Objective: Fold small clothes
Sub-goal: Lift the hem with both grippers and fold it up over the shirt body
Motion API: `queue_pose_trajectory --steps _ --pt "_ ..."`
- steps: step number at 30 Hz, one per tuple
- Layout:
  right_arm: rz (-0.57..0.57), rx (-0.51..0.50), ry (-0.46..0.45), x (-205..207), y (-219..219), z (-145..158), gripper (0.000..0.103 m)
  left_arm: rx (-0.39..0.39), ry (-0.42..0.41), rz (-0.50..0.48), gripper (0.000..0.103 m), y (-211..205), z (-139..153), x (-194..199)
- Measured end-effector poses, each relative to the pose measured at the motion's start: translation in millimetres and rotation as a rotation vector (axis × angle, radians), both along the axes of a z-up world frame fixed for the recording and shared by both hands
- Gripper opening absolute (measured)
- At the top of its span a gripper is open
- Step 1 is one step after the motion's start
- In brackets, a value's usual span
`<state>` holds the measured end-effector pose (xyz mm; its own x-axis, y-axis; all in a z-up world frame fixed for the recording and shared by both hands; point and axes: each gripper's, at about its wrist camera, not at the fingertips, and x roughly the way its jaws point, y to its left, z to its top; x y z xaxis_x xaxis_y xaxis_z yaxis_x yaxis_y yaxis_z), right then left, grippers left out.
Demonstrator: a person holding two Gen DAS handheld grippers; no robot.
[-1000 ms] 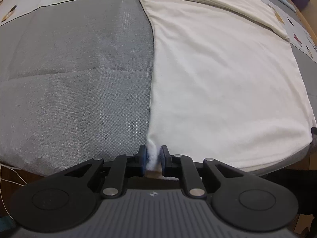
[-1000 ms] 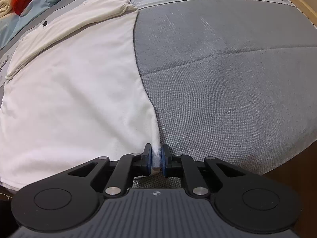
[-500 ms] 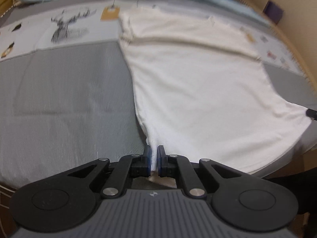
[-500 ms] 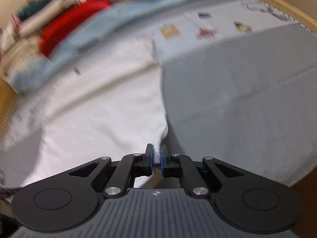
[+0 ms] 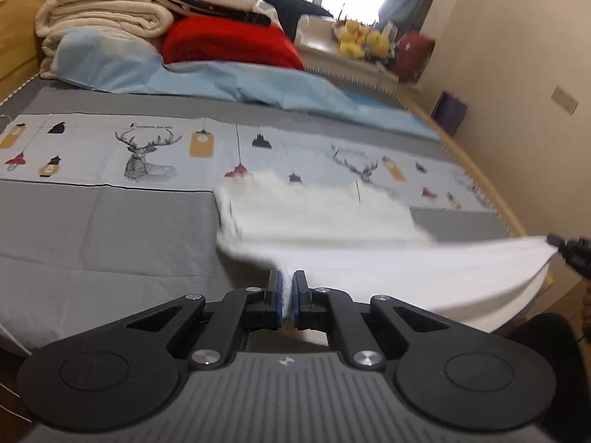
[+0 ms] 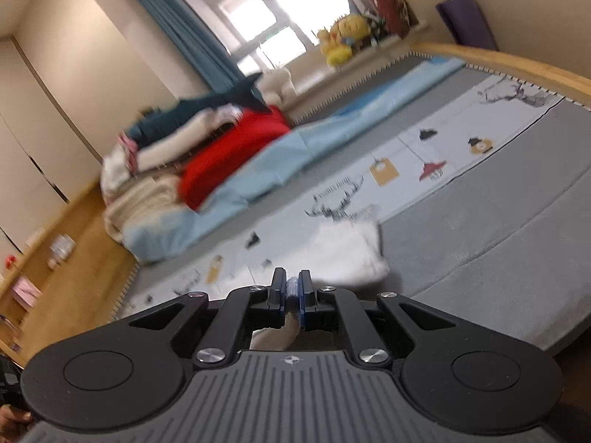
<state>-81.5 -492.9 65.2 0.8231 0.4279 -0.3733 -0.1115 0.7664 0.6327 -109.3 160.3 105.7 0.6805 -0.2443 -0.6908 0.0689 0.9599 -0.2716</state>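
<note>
White garment [image 5: 369, 258] held lifted off the bed [image 5: 110, 236]; hem corners are clamped by left gripper [image 5: 287, 297] and right gripper [image 6: 291, 291], fingers clenched on fabric.

garment [image 5: 325, 217] on bed [image 5: 110, 229], folded pile [image 5: 155, 11] behind it, plush toys [image 5: 364, 38] right of pile

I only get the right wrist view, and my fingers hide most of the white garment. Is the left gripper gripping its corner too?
Observer: Yes. The left gripper is shut on the white garment at its near corner.
Operator: And the edge between the two grippers?
Observer: It hangs lifted above the bed, spanning from the left gripper across to the right gripper.
</note>
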Motion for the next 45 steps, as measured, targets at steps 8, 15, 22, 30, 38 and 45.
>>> queue_pose_trajectory --steps 8,15,22,30,38,45 --pt "-0.069 -0.033 0.087 51 6 -21 0.005 -0.035 0.041 0.048 0.005 1 -29 54" --pt "-0.106 -0.130 0.259 171 29 -71 0.005 -0.053 0.145 0.164 0.005 14 -106 181" --pt "-0.115 -0.251 0.371 230 58 -126 0.005 0.009 0.241 0.158 0.005 11 -165 237" --pt "-0.180 -0.284 0.367 246 49 -134 0.008 -0.049 0.261 0.199 0.009 26 -173 245" --pt "-0.061 -0.270 0.382 238 35 -147 0.018 -0.048 0.338 0.189 0.031 38 -184 236" --pt "0.082 -0.357 0.428 249 65 -162 0.021 0.027 0.349 0.100 0.038 13 -195 246"
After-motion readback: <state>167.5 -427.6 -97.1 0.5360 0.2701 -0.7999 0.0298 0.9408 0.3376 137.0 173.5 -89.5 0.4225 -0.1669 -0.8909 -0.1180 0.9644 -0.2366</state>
